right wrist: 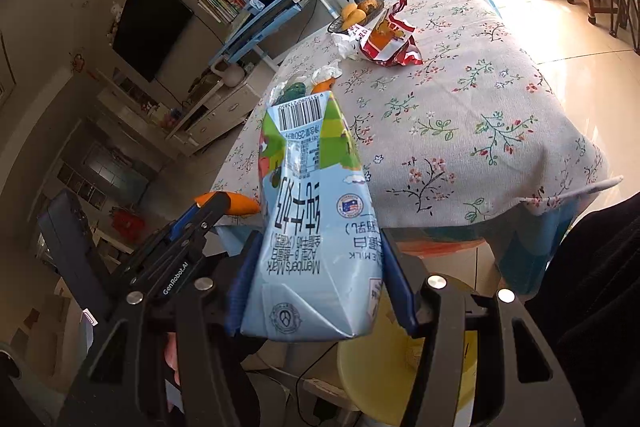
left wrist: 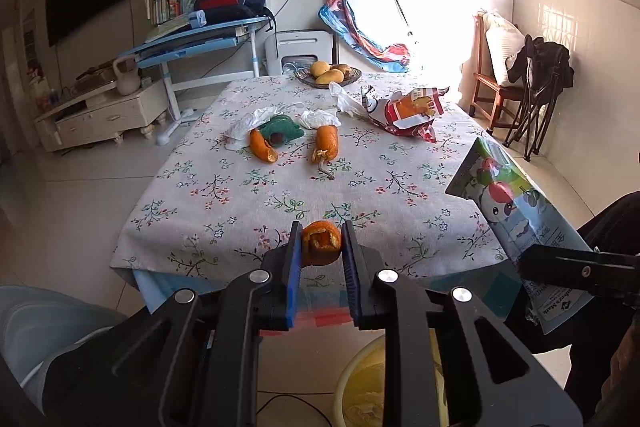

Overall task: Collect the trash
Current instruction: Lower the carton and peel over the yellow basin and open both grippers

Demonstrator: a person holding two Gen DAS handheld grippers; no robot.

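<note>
Left wrist view: left gripper is clamped on a piece of orange peel, blue pads pressing both sides. Peel is curled, pitted outside, ragged torn edge showing paler pith. It hangs just past the near edge of the table, which wears a woven floral tablecloth (small red and blue flowers, thin branches). Further back on the cloth: two more orange peel strips and, each beside crumpled white tissue; a green textured piece next to the left strip. A torn red and orange snack bag, glossy and creased, lies toward the right. A shallow bowl of mangoes sits at the far edge. Below the gripper, a yellow plastic bin on the tiled floor. At right, the milk carton held by the right gripper's black finger.

Right wrist view: right gripper has its jaws closed on the milk carton, pads on both side walls near its base. Carton is pale blue coated card, flattened and dented, barcode end pointing away, cartoon print in green and red. It is held in the air off the table's near edge, above the yellow bin. Left gripper shows at left with the orange peel in it. Snack bag and mango bowl sit at the far end.
</note>
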